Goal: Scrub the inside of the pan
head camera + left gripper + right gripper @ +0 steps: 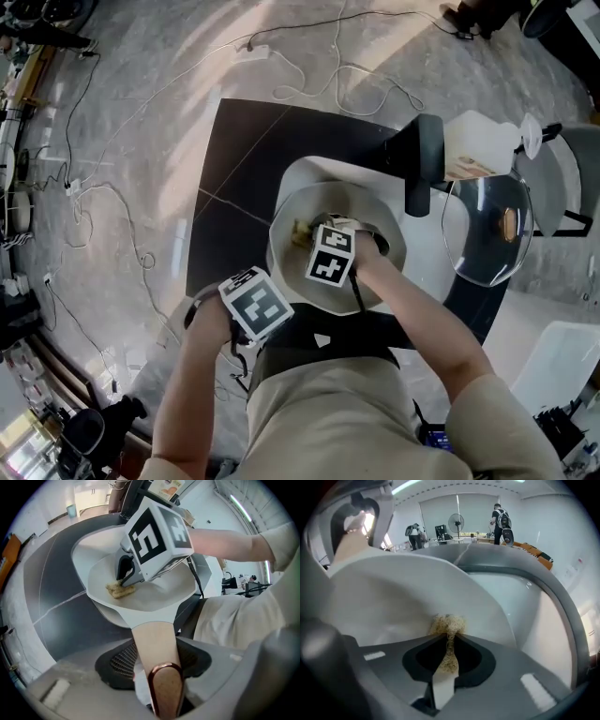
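Observation:
A white pan (386,246) sits on a dark cooktop (246,150). Its pale wooden handle (154,644), capped in copper, runs between the jaws of my left gripper (157,677), which is shut on it. My right gripper (448,637) reaches down into the pan (393,602) and is shut on a tan scrubbing pad (447,625). The pad's frayed end presses against the pan's white inner wall. From the left gripper view the pad (120,590) lies on the pan's floor under the right gripper's marker cube (157,534).
A glass lid (487,230) lies right of the pan, a white container (480,142) behind it, and a black handle (424,164) stands between them. Cables (103,197) trail across the floor at the left. People and a fan (456,524) stand far off.

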Action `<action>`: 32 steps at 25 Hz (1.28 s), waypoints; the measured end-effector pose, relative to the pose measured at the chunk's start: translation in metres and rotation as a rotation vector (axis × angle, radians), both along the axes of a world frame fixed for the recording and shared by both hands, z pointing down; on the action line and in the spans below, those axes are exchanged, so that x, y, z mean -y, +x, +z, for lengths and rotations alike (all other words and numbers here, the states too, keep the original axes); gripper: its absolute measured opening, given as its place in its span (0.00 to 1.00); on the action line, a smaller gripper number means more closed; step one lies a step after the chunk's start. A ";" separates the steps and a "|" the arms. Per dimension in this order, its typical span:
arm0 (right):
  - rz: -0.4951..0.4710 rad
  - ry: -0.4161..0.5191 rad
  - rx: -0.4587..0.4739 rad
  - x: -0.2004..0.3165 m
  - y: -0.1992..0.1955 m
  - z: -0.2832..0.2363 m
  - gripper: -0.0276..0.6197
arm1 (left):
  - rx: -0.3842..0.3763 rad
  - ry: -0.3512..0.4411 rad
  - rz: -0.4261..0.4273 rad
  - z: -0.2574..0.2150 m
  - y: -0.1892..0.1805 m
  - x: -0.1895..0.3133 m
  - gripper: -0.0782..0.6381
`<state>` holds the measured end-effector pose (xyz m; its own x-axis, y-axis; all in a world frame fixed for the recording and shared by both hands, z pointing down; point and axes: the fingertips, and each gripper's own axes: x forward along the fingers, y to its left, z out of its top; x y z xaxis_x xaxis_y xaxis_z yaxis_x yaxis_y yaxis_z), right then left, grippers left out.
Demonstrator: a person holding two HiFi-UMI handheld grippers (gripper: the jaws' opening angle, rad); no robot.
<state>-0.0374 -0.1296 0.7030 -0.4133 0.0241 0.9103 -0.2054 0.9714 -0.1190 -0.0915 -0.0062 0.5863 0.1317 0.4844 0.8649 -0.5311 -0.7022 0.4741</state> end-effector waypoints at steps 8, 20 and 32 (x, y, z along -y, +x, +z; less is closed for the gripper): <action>0.061 0.068 -0.252 0.021 0.075 0.038 0.13 | -0.014 0.055 0.010 0.001 0.000 0.015 0.44; -0.080 -0.383 -0.257 -0.079 0.118 -0.015 0.13 | -0.051 0.005 -0.051 -0.004 0.007 0.009 0.44; 0.010 -0.448 0.151 -0.084 0.013 -0.048 0.14 | -0.054 0.006 -0.041 -0.004 0.007 0.010 0.44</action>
<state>-0.0240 -0.0460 0.6553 -0.5428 0.3958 0.7407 -0.1628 0.8157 -0.5551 -0.0845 -0.0159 0.5825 0.1978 0.4726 0.8588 -0.5330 -0.6834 0.4989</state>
